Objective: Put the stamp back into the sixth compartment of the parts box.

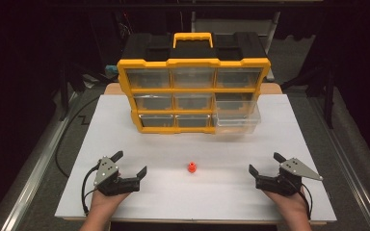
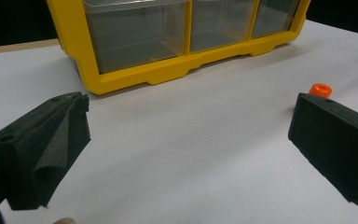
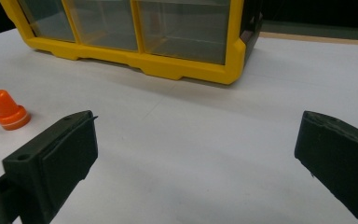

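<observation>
From the high view, the left tool [image 1: 131,163] sat near the front-left of the white counter [image 1: 125,125], its jaws spread wide and holding nothing. The right tool [image 1: 265,163] mirrored it near the front-right, jaws just as wide and also empty. Between them, well apart from both, the small orange cap [image 1: 191,167] stood alone on bare surface. The yellow drawer organiser [image 1: 192,94] stood toward the far edge, and its lower right clear drawer [image 1: 237,122] seemed pulled out a little, though the clear plastic made that hard to judge. Open counter lay all around the cap, with a wide strip free between it and the organiser.

In the left gripper view, the two black jaws stood far apart with plain white surface between them; the orange cap [image 2: 320,89] peeked just above the right-hand jaw, and the organiser's yellow base [image 2: 177,70] ran across the top.

In the right gripper view, the jaws again gaped with nothing between; the cap [image 3: 6,111] stood upright at the left, beyond the left-hand jaw, and the organiser's corner [image 3: 235,60] lay ahead
</observation>
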`<action>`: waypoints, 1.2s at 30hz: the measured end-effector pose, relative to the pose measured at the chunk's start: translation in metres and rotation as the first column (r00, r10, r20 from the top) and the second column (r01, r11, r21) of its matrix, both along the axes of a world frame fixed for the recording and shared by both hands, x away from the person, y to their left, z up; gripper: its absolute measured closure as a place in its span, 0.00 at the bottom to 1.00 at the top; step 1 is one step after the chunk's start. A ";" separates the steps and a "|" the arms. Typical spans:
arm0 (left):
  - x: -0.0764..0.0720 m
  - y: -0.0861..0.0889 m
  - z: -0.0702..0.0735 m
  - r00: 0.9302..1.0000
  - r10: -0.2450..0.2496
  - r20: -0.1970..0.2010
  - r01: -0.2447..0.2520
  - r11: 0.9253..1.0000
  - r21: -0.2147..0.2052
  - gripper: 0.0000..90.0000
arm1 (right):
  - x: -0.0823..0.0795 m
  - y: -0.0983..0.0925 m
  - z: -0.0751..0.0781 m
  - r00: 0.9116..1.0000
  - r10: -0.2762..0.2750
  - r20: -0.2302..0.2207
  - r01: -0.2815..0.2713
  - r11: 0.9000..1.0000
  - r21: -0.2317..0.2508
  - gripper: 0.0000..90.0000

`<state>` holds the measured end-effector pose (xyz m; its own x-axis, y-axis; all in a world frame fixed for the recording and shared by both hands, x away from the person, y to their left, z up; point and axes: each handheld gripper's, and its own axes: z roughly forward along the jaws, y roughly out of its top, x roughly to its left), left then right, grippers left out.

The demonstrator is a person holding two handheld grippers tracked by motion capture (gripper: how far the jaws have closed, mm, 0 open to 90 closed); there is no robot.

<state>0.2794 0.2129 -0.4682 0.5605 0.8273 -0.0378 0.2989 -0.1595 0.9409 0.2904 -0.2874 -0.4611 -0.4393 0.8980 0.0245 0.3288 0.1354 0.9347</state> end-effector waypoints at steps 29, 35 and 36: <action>0.002 0.001 0.001 1.000 -0.011 0.015 0.011 1.000 -0.011 0.00 | 0.002 0.005 0.004 0.999 -0.029 -0.041 0.026 0.997 -0.067 0.00; 0.002 0.001 0.000 1.000 -0.017 0.015 0.017 1.000 -0.009 0.00 | 0.006 0.007 0.000 0.993 -0.017 -0.118 0.005 0.995 -0.103 0.00; 0.002 0.001 0.000 1.000 -0.016 0.014 0.016 1.000 -0.008 0.00 | 0.006 0.008 0.000 0.992 -0.013 -0.127 0.000 0.994 -0.107 0.00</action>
